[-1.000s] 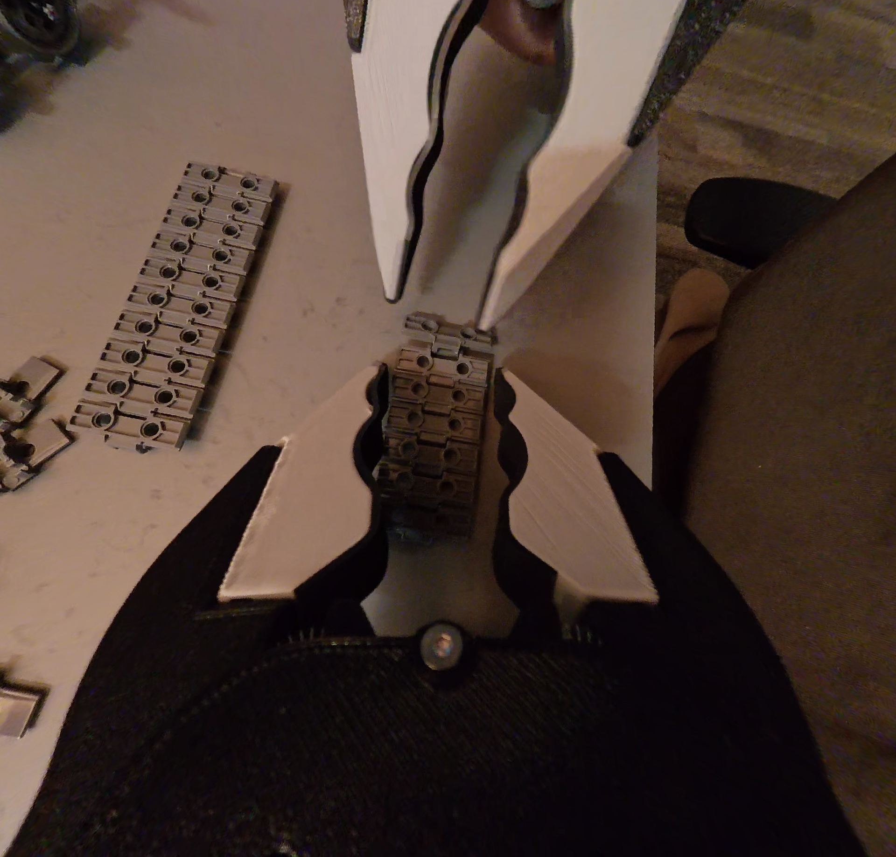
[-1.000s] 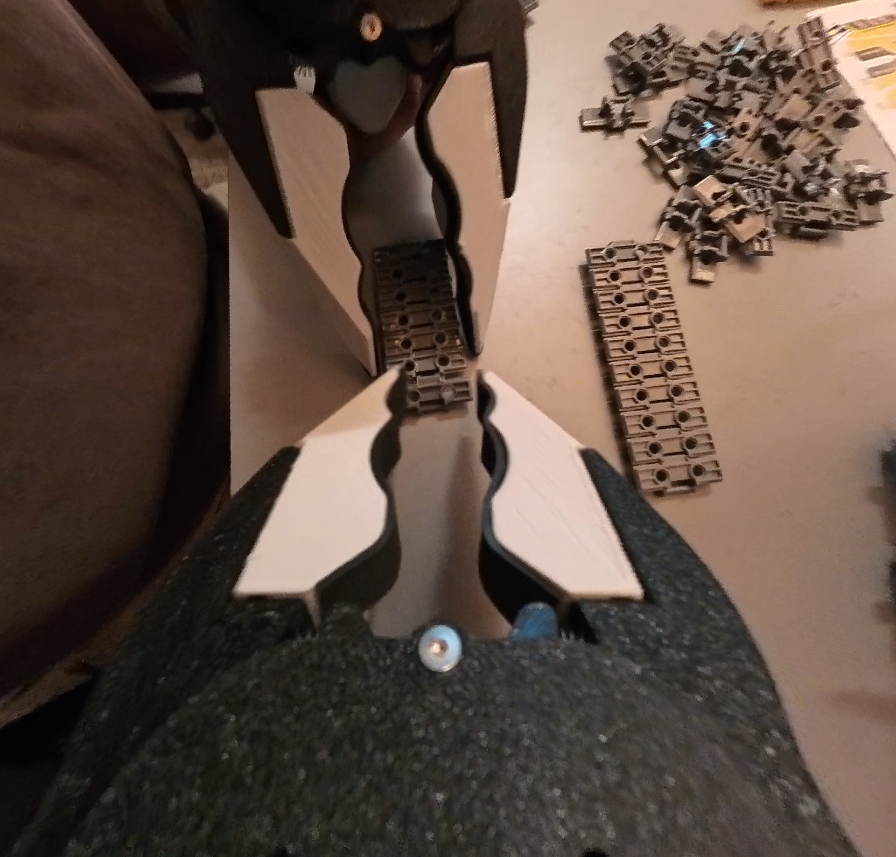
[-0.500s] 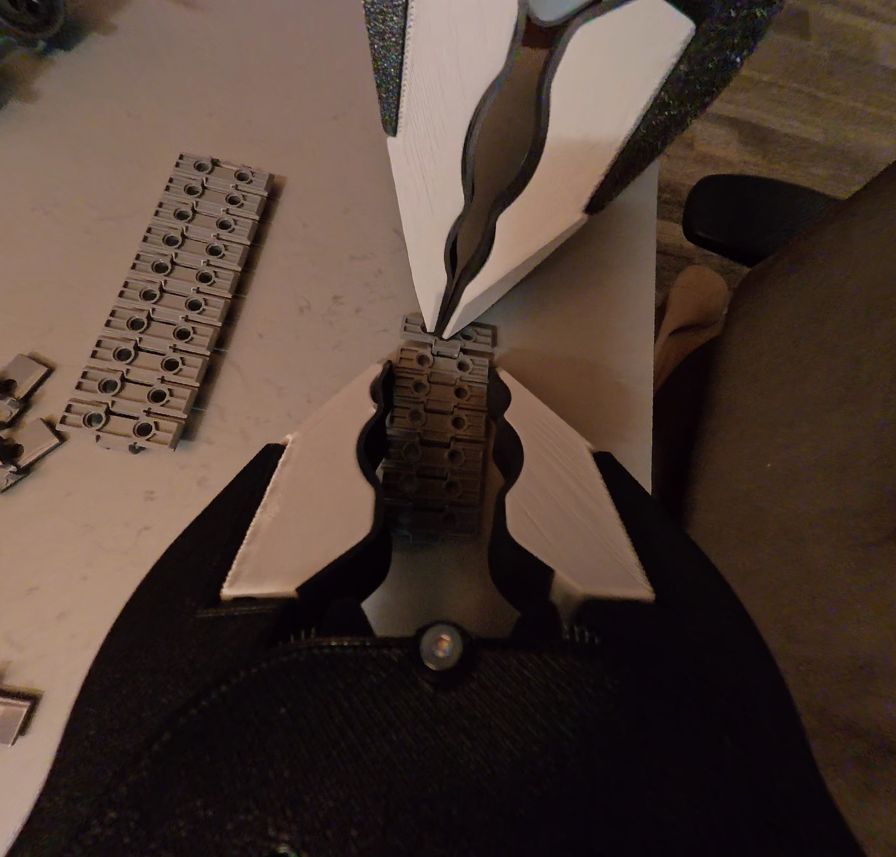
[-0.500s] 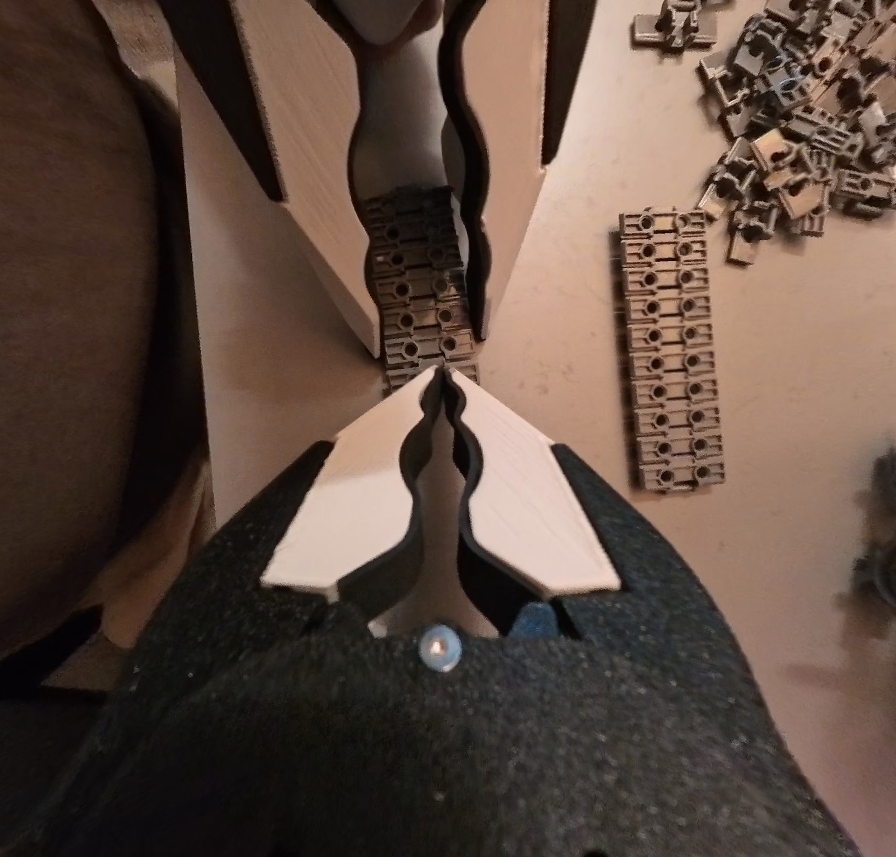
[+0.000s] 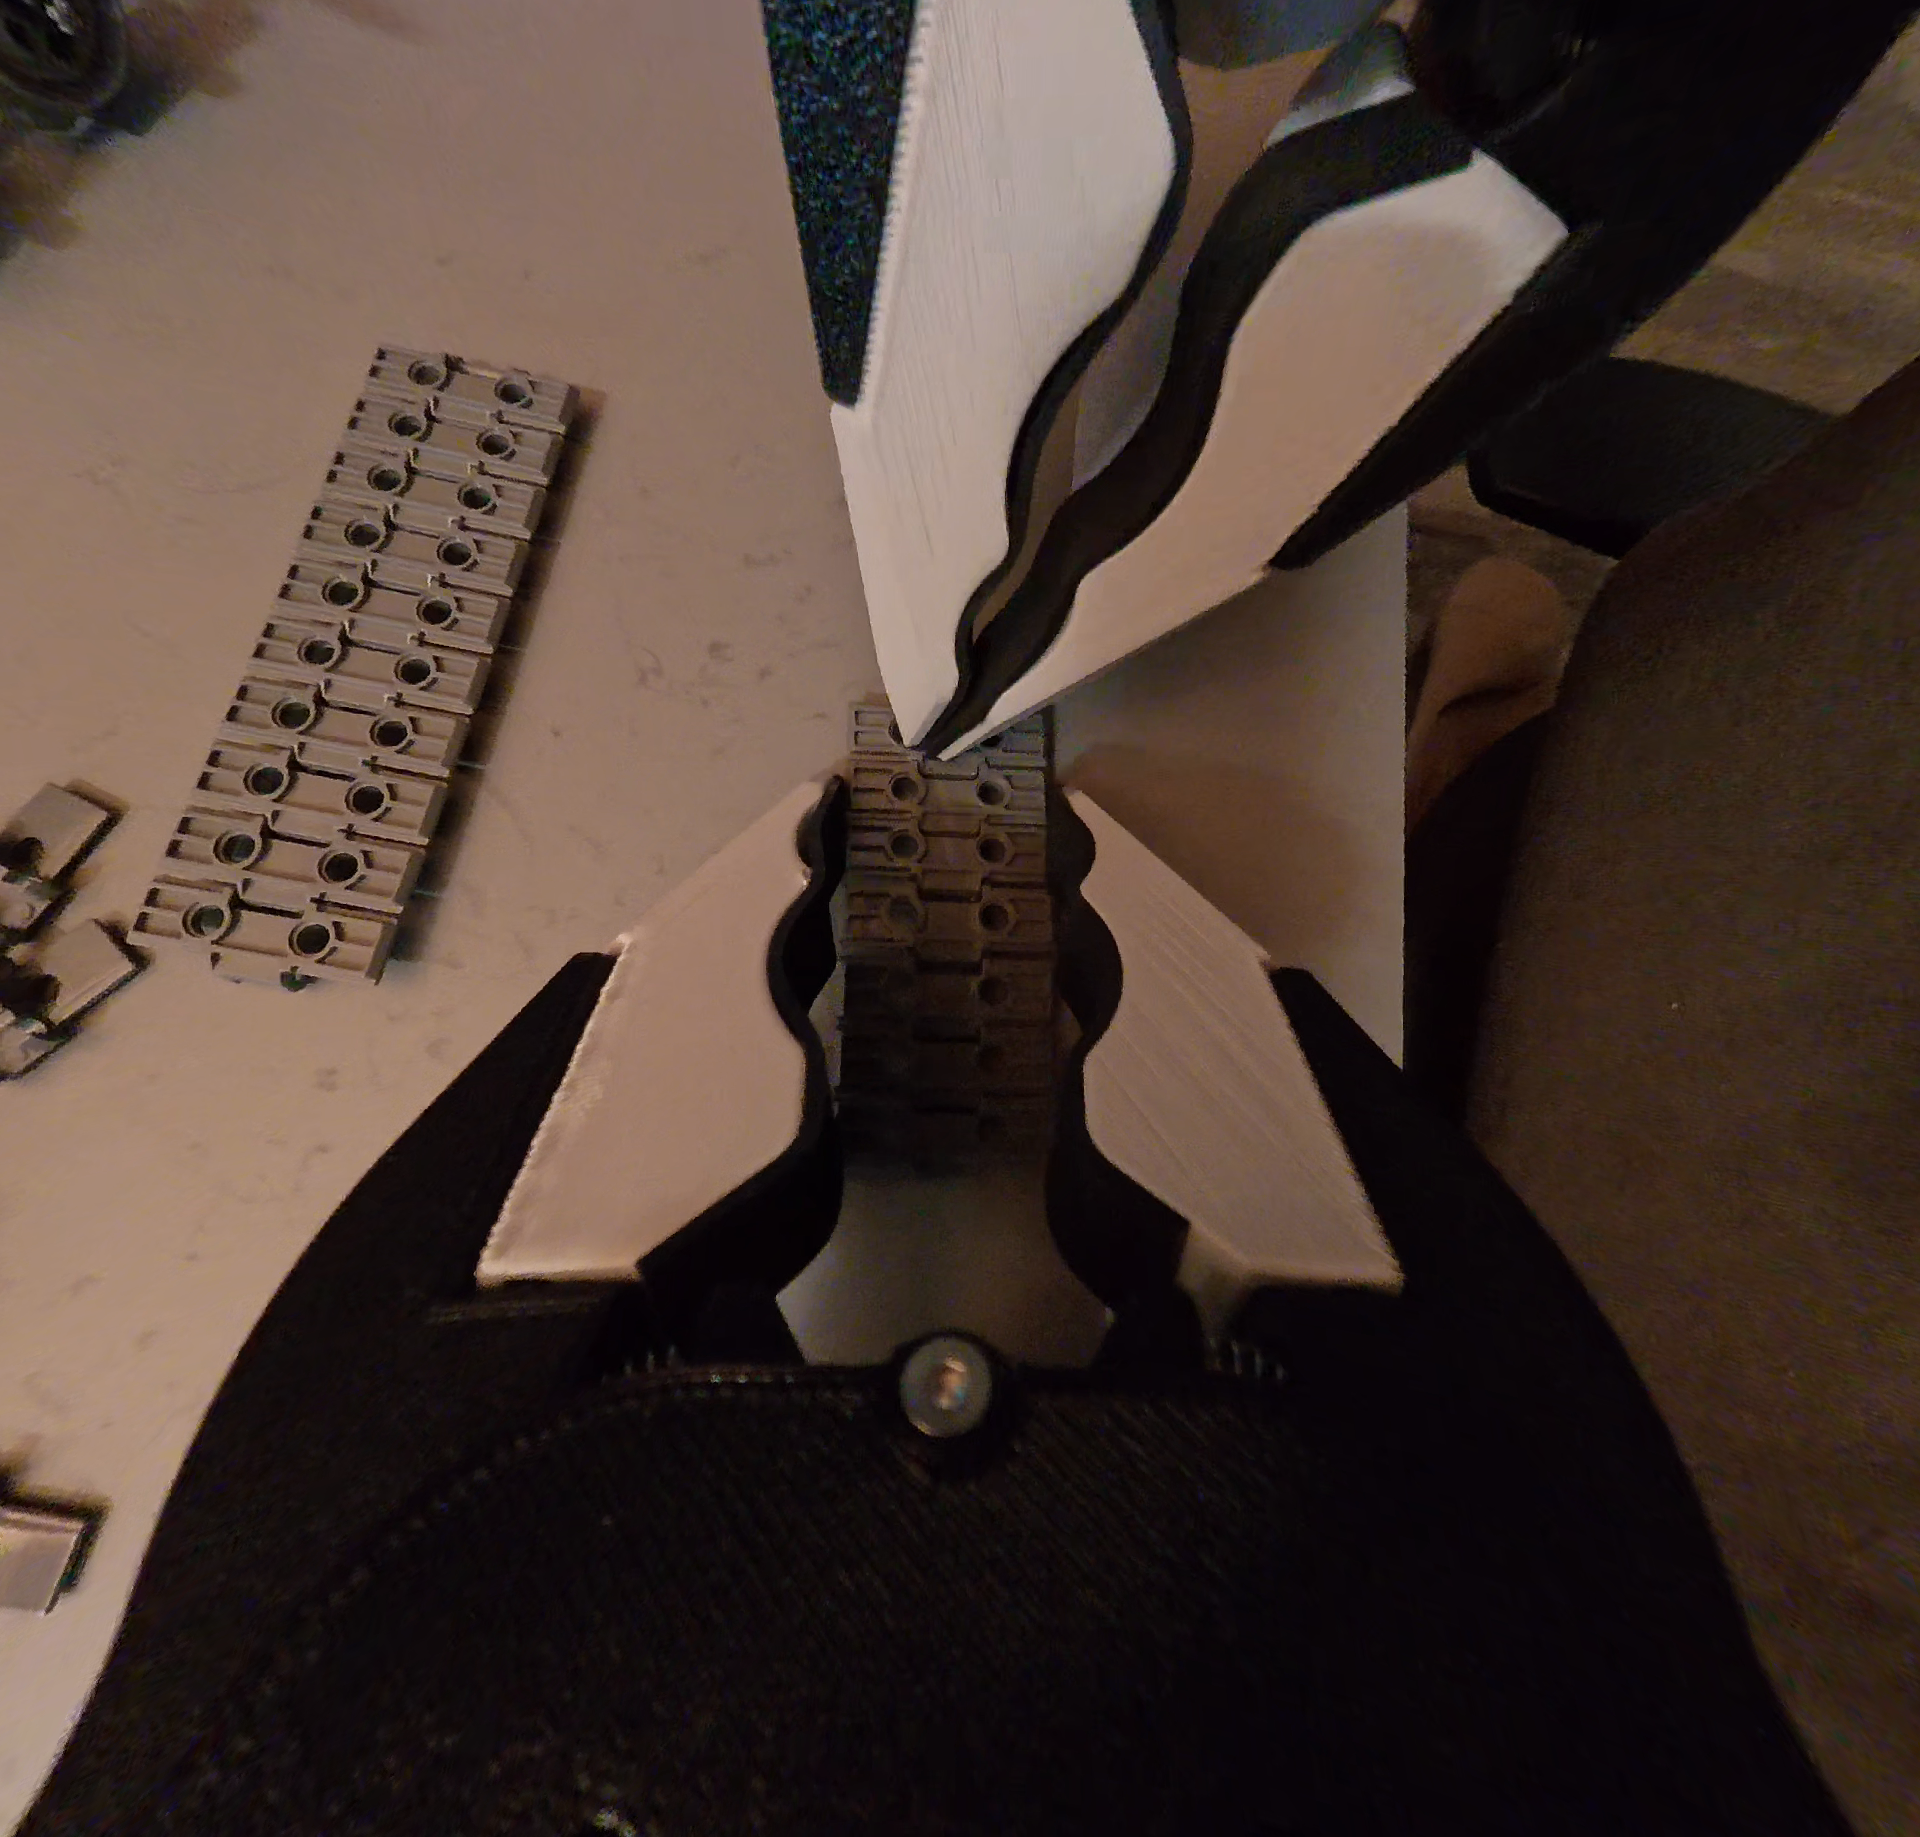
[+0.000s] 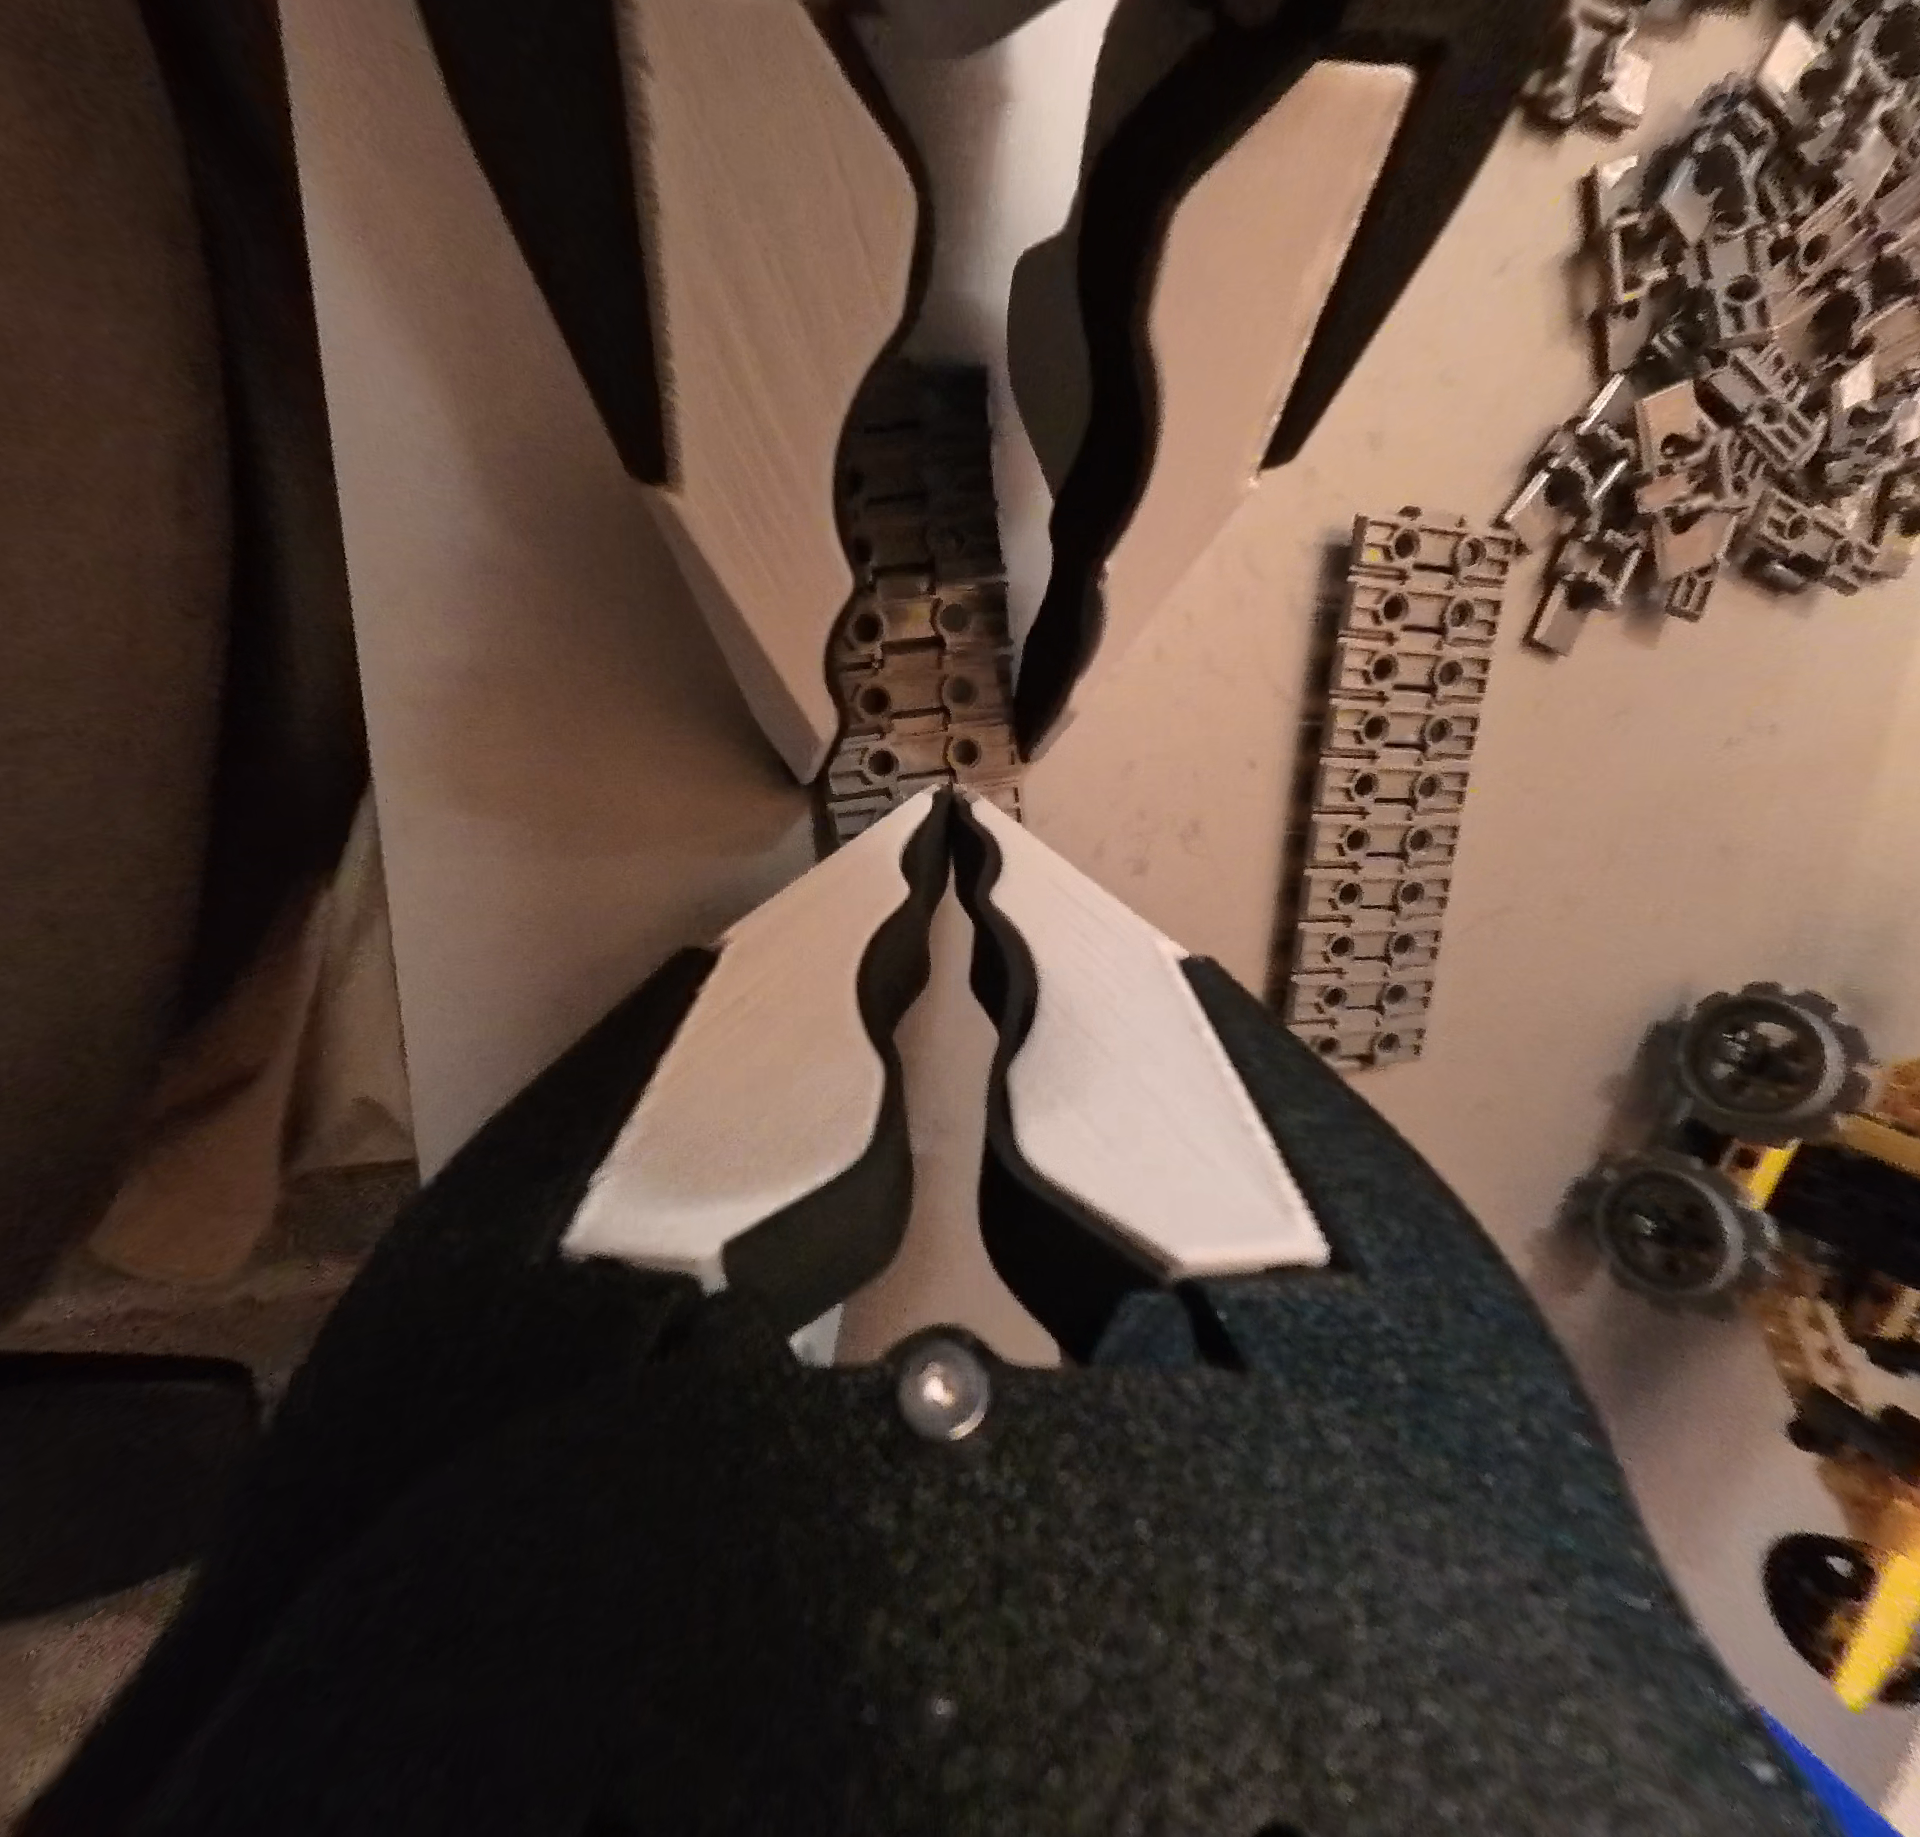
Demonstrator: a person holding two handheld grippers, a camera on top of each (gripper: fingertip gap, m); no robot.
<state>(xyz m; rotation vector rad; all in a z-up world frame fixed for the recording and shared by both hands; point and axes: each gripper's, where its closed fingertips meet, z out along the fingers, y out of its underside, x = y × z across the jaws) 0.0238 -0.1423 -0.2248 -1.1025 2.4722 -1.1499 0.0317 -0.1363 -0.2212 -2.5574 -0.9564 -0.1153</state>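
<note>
Left wrist view: left gripper (image 5: 948, 800) has its fingers set to a narrow gap, one on each long edge of a grey track strip (image 5: 948, 914), clamping it. That strip lies flat on the white table (image 5: 582, 229) near the table's edge, its far end reaching just past the fingertips. Right gripper (image 5: 928, 745) comes in from the top of this view, tilted, with its fingers brought together at the tips. The tips sit on the end link of the clamped strip; whether they pinch a part of that link or only press on it cannot be told.

A second strip (image 5: 353, 665) of the same kind lies flat on the table to the left, apart from both grippers. Loose grey links (image 5: 52, 914) lie at the left edge of the view, and a dark wheel (image 5: 52, 21) shows in the top left corner.

Right wrist view: right gripper (image 6: 951, 795) shows its tips touching each other, with the wavy black pads parted only farther back. The tips meet the near end of the track strip (image 6: 920, 644), which runs away between the fingers of the left gripper (image 6: 920, 748). The second strip (image 6: 1392, 790) lies to the right, parallel to the first and well apart from it. A pile of links (image 6: 1766, 281) fills the upper right. A yellow and black wheeled model (image 6: 1766, 1164) stands at the right edge, blurred. Dark upholstery (image 6: 135, 540) lies beyond the table edge at the left.
</note>
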